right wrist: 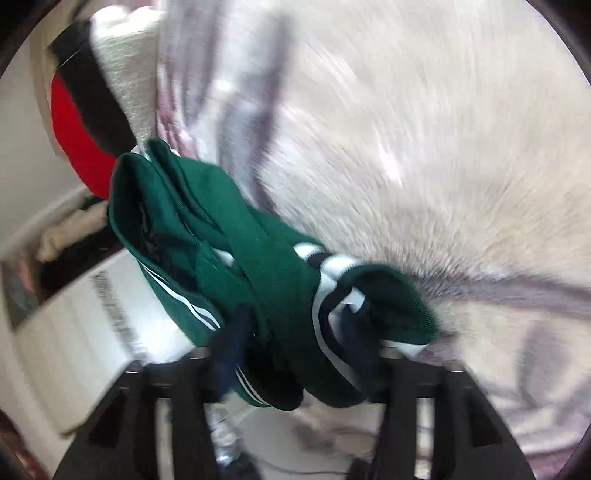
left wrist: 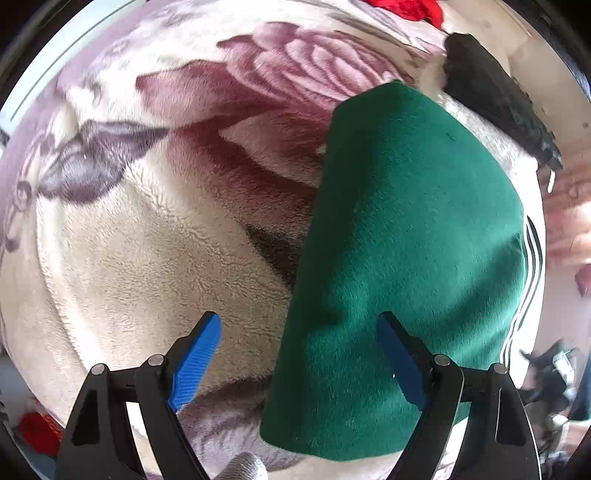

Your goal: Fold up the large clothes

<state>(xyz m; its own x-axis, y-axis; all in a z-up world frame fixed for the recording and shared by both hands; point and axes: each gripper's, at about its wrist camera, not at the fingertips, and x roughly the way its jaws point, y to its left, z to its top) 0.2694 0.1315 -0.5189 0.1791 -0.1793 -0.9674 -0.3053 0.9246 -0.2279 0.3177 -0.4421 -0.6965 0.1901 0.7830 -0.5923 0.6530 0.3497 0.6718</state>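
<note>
One green garment (right wrist: 236, 258), bunched, pinched in right gripper (right wrist: 295, 354); left gripper (left wrist: 299, 354) spread, empty, green cloth at 3 o'clock; folding unfinished.

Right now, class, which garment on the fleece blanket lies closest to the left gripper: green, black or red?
The green fleece garment with white stripes: it lies partly between the open left gripper fingers; black and red lie far beyond.

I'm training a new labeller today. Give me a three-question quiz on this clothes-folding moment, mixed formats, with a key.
1. True or false: the left claw is shut on the green garment.
2. What colour are that claw's pads?
3. In the right wrist view, the bunched green garment lies: A) in front of the right claw, hiding its fingertips; B) far from it; C) under a red cloth.

Key: 1 false, its jaws stand wide open; 2 blue; 3 A.
</note>
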